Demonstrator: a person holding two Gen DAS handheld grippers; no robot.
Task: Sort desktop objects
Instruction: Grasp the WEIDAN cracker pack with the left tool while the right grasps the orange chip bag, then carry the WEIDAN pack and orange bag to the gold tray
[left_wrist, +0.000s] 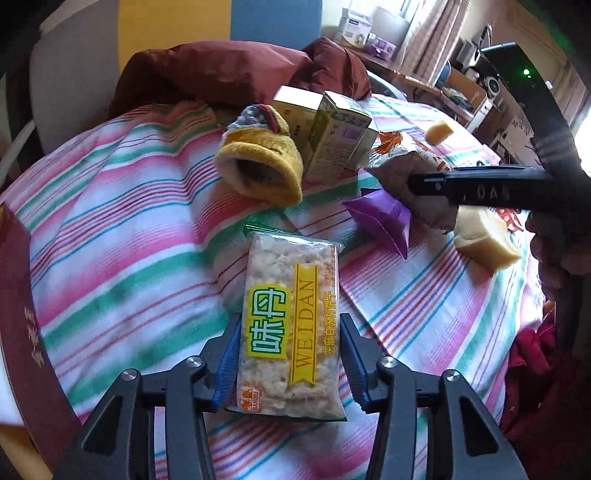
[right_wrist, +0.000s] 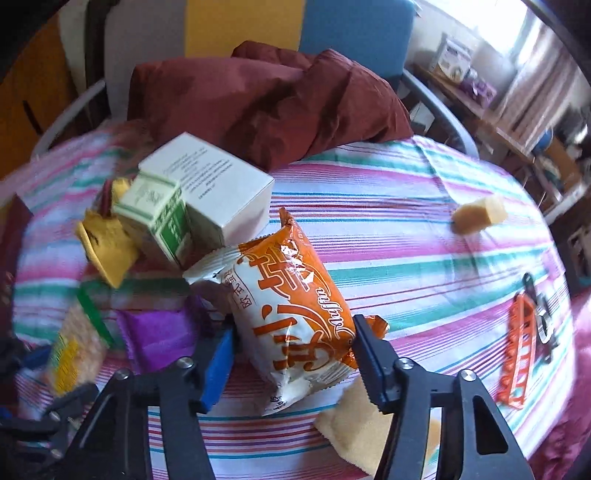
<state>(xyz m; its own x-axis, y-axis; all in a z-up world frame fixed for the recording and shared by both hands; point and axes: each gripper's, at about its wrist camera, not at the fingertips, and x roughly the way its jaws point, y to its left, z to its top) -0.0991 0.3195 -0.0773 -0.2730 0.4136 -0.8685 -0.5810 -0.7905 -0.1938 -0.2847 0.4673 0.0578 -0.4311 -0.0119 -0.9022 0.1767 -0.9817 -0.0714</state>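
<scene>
The left gripper (left_wrist: 290, 360) was found closed on the cracker packet (left_wrist: 290, 325), its blue-padded fingers (left_wrist: 227, 363) pressing both long edges at the near half, with the far end projecting forward above the striped cloth (left_wrist: 122, 229). The packet appeared light and stiff across its flat slab but brittle inside; firm squeezing would likely crush the contents, and the glossy film looked slippery, so a hold across the narrow width seemed the sound choice. The right gripper (right_wrist: 293, 356) had its fingers set either side of the orange snack bag (right_wrist: 291, 310), close to or touching its crinkled sides; whether it was truly clamped could not be determined. That bag looked puffy, light and yielding, likely to deform and slide under pressure, and best taken across its middle. Clearance was poor to the left of the bag: the purple paper piece (right_wrist: 159, 336), the green-and-white carton (right_wrist: 159, 218) and the white box (right_wrist: 218, 184) crowded it, with the yellow slipper (left_wrist: 258, 162) beyond. Open cloth lay to the right, holding only a sponge block (right_wrist: 478, 216) and an orange clip (right_wrist: 519, 347), both well apart.
</scene>
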